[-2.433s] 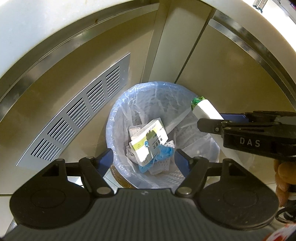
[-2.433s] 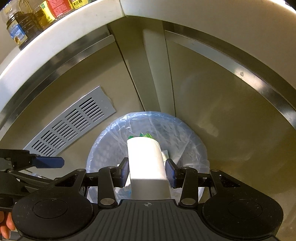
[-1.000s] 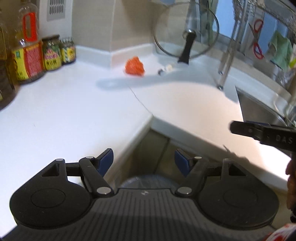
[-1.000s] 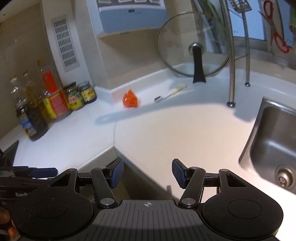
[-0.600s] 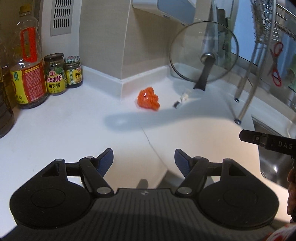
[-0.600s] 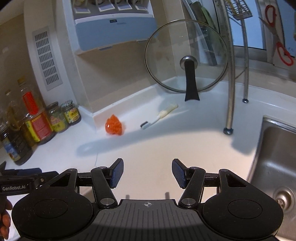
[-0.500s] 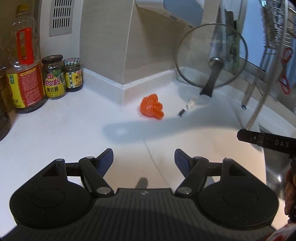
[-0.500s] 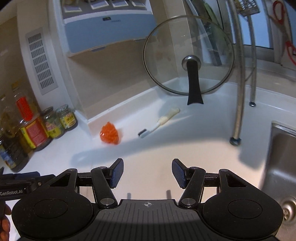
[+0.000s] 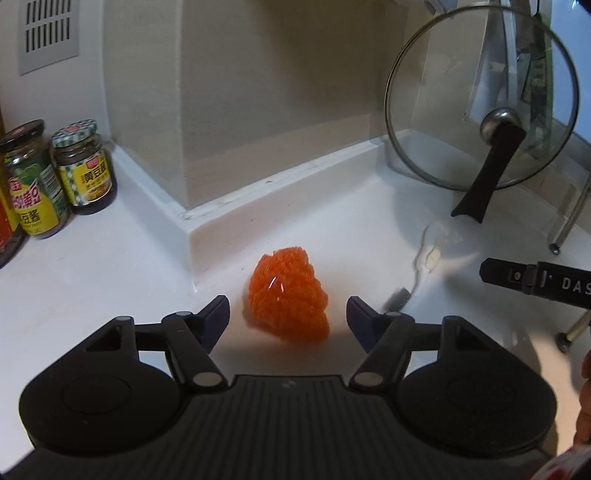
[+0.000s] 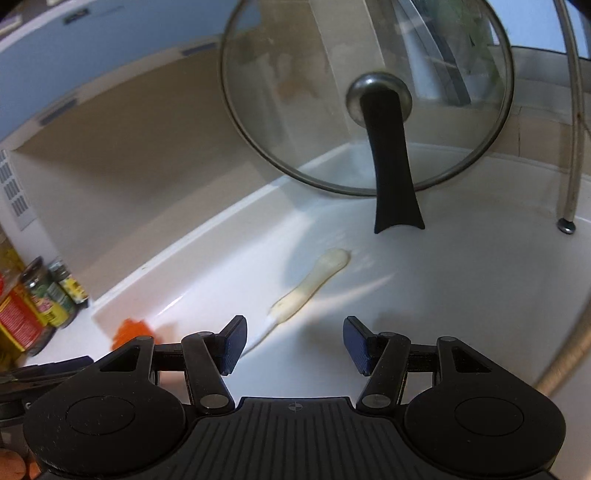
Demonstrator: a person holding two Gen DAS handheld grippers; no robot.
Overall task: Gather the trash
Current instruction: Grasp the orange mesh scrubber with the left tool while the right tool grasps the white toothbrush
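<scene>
Left wrist view: white countertop (image 9: 110, 266) meeting a beige wall at an inside corner, with a raised white strip along the base of the wall. An orange crumpled wad (image 9: 290, 295) lies on the counter near that corner, between the pads of the left gripper (image 9: 288, 317) — the jaws are closing, not touching it. Two jars (image 9: 59, 173) with yellow-green labels stand at the left edge by the wall; a grey vent grille (image 9: 48, 33) is set in the wall above them. A glass pot lid (image 9: 480, 96) leans upright at the right, black handle down. Just below it lies a pale brush (image 9: 421, 269), blurred. The right gripper's tip enters from the right.

Right wrist view: the right gripper (image 10: 291, 347) is spread with nothing between its fingers — the brush (image 10: 306, 288) lies ahead on the counter, its thin end near the left finger. A metal rack leg (image 10: 572, 147) stands at the right.
</scene>
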